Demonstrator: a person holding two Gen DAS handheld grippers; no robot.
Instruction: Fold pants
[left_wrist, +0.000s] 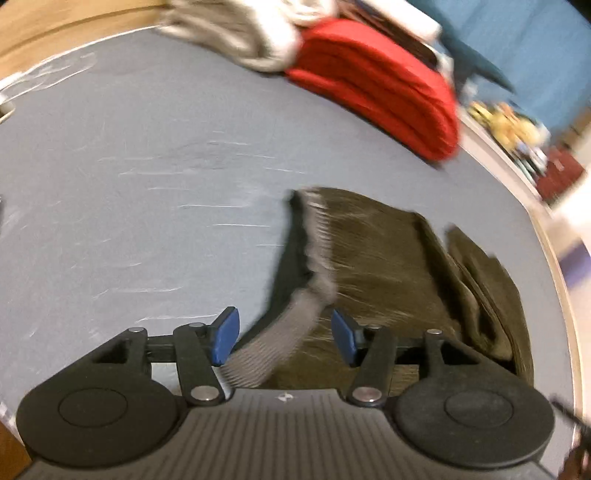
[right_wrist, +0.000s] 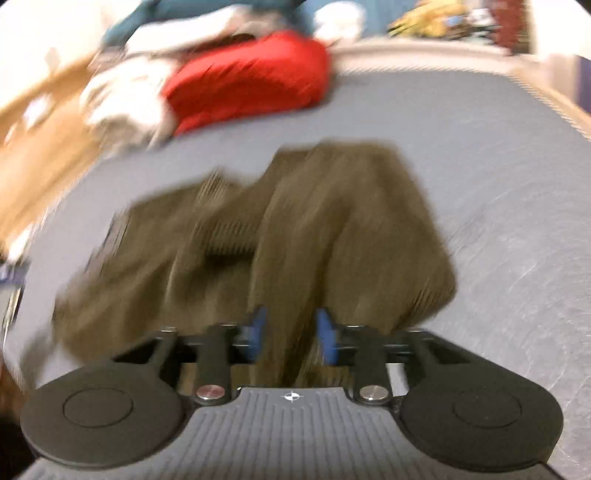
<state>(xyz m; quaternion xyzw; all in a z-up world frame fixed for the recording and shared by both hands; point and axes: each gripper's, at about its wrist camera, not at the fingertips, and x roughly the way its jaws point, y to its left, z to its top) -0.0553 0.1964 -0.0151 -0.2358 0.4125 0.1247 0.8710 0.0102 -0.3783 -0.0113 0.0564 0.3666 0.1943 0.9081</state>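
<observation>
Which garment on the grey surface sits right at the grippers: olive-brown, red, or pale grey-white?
The olive-brown pants, lying directly ahead of both grippers; the folded red garment and the pale grey-white clothes sit at the far edge.

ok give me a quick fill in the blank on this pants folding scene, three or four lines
1. The pants lying on the grey-blue surface are ____ in colour.
2. The folded cloth at the far side of that surface is ____.
3. The pads of the left gripper are ____ in colour.
4. In the right wrist view, the jaws of the right gripper stand ____, with pants fabric between them.

Missing words: olive brown; red; blue; apart
</observation>
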